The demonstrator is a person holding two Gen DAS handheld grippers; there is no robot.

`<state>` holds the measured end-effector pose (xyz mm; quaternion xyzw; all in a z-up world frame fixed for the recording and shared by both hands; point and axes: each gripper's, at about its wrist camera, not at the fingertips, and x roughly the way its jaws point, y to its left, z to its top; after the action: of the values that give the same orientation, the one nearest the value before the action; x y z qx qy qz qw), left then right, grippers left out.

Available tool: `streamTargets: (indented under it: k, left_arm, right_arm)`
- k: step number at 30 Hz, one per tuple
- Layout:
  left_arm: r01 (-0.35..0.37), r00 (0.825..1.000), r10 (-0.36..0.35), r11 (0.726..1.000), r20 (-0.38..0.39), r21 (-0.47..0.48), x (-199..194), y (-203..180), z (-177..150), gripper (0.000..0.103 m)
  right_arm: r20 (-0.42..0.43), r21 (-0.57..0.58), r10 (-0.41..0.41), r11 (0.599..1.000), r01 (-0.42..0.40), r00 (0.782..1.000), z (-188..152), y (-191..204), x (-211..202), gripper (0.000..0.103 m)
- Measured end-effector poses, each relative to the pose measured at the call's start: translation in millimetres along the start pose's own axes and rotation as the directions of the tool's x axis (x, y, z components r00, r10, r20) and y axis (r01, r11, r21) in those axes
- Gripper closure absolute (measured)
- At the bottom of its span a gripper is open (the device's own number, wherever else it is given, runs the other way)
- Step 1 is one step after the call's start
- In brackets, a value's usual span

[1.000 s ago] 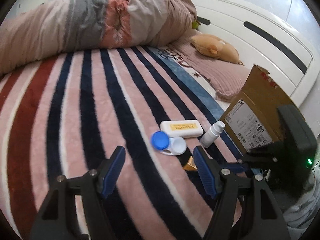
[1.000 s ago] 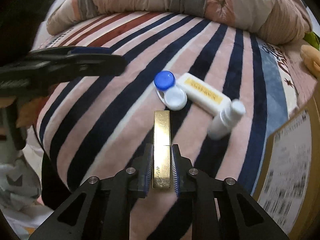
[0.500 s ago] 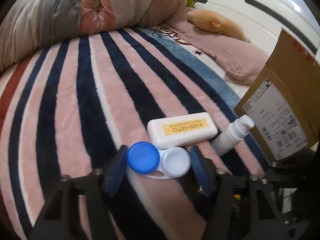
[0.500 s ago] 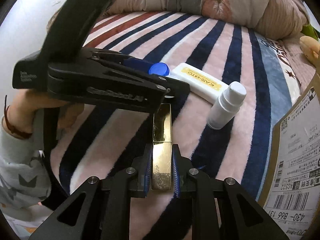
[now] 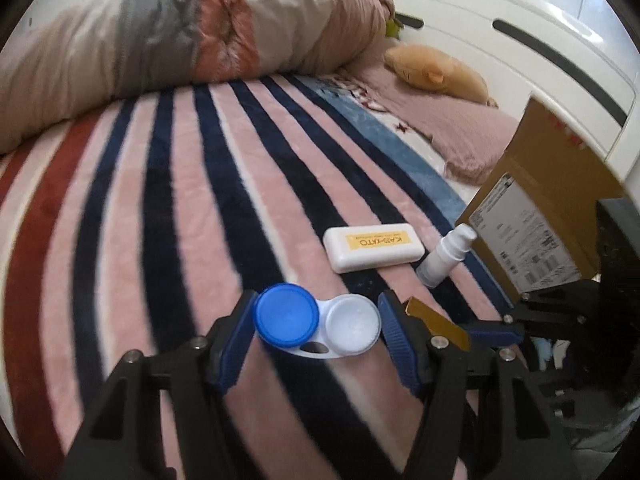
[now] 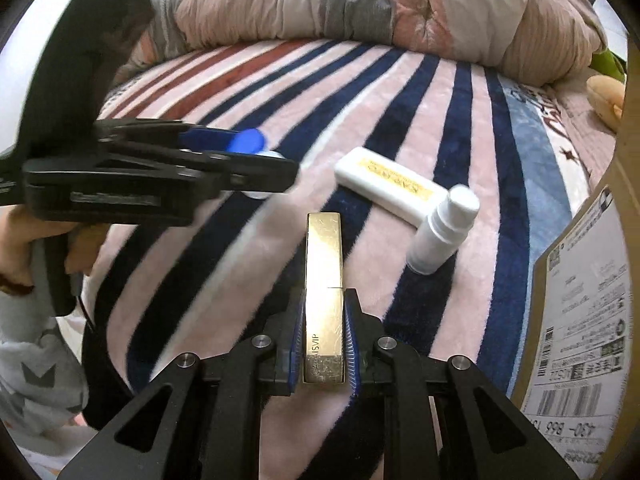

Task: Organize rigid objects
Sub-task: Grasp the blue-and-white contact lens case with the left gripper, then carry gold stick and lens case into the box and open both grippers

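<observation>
- The contact lens case (image 5: 316, 330), blue cap and white cap side by side, lies lengthwise between the blue pads of the left gripper (image 5: 316, 336), which have just been closing; both pads sit against its ends, so I judge it gripped across its long axis, which keeps the flat case from twisting
- Beyond the case lies the white box with a yellow label (image 5: 372, 247), well apart
- Right of that box, touching its end, the white pump bottle (image 5: 444, 256) leans
- Further right of the case stands the cardboard box (image 5: 560, 200), probably the place for everything
- The right gripper (image 6: 323, 344) is clamped on the gold tube (image 6: 323, 288), carried just right of the case
</observation>
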<state>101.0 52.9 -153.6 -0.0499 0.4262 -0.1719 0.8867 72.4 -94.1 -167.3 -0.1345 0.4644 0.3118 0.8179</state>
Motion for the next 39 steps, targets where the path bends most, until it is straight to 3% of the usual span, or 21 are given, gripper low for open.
streamTargets:
  k: [7,13,16,20,23,29,32,34,39]
  left_arm:
    - [-0.007,0.99,0.004,1.0,0.14,0.021,-77,-13,5,0.045]
    - [0.05,0.964,-0.076,0.993,0.254,0.107,-131,-56,28,0.045]
    - [0.093,0.952,-0.137,0.981,0.273,0.168,-140,-85,45,0.045]
    - [0.145,0.944,-0.208,0.958,0.255,0.248,-131,-132,70,0.045]
    - [0.184,0.942,-0.253,0.938,0.219,0.294,-115,-165,89,0.045]
    - [0.224,0.953,-0.282,0.902,0.11,0.369,-72,-227,111,0.045]
    - [0.194,0.969,-0.24,0.894,0.065,0.404,-51,-246,115,0.045]
    - [0.193,0.973,-0.229,0.888,0.037,0.416,-43,-251,115,0.045]
    - [0.193,0.98,-0.198,0.878,-0.034,0.437,-15,-260,118,0.045]
  right_arm:
    - [0.121,-0.041,0.036,0.999,-0.031,0.992,15,25,-47,0.09]
    - [0.281,-0.062,0.048,0.998,-0.032,0.959,17,27,-121,0.09]
    - [0.361,-0.027,-0.009,0.999,0.019,0.933,9,8,-164,0.09]
    - [0.41,0.101,-0.161,0.986,0.131,0.898,-6,-45,-207,0.09]
    - [0.374,0.163,-0.255,0.965,0.207,0.892,-18,-85,-215,0.09]
    - [0.183,0.162,-0.304,0.947,0.277,0.935,-16,-147,-171,0.09]
    - [0.074,0.117,-0.313,0.946,0.303,0.947,-9,-158,-144,0.089]
    - [0.033,0.098,-0.334,0.939,0.33,0.942,-10,-160,-136,0.089]
    - [0.045,0.116,-0.335,0.938,0.328,0.941,-25,-169,-137,0.088]
